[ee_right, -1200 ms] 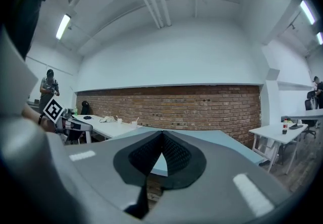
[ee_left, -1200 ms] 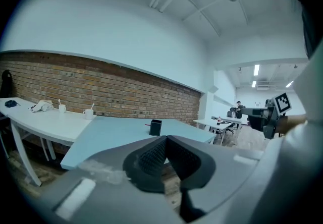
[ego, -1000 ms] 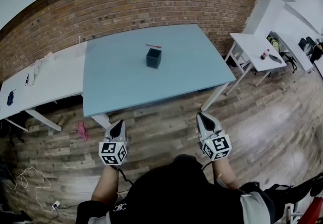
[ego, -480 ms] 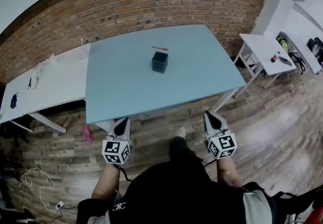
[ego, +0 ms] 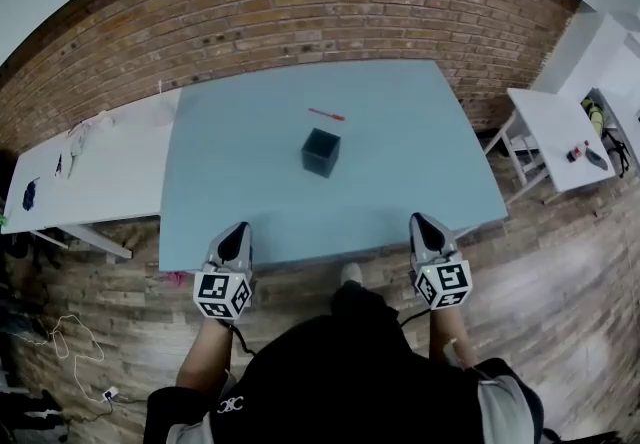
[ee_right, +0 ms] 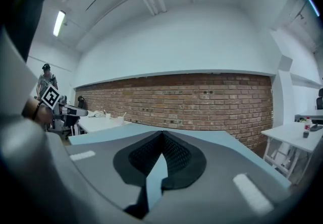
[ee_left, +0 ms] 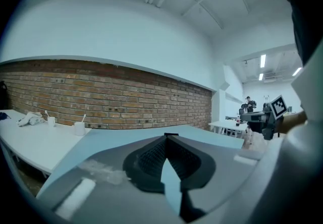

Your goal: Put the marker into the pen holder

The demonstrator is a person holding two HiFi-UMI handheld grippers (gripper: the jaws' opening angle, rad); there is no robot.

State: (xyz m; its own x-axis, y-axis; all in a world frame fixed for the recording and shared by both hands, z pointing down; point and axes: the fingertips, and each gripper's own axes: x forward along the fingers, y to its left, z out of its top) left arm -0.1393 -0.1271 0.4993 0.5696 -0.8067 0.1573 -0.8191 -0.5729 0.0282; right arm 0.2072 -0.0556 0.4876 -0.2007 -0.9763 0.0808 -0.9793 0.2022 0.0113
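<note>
Blue bench [ego: 410, 142] carries the red marker [ego: 327, 115], which lies flat toward the far side, just beyond the dark square pen holder [ego: 321, 152] and not touching it. The pen holder stands upright near the middle. The left gripper [ego: 237, 232] and right gripper [ego: 421, 223] sit over the near edge, well apart from both things, each with jaws closed together on nothing. A white bench [ego: 100, 172] adjoins at the left, and a brick wall [ego: 300, 22] runs behind.

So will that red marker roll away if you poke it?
Probably, if nudged sideways: the marker looks thin, lying flat on the smooth blue table. It's likely stiff and light, being far slimmer than the pen holder.
</note>
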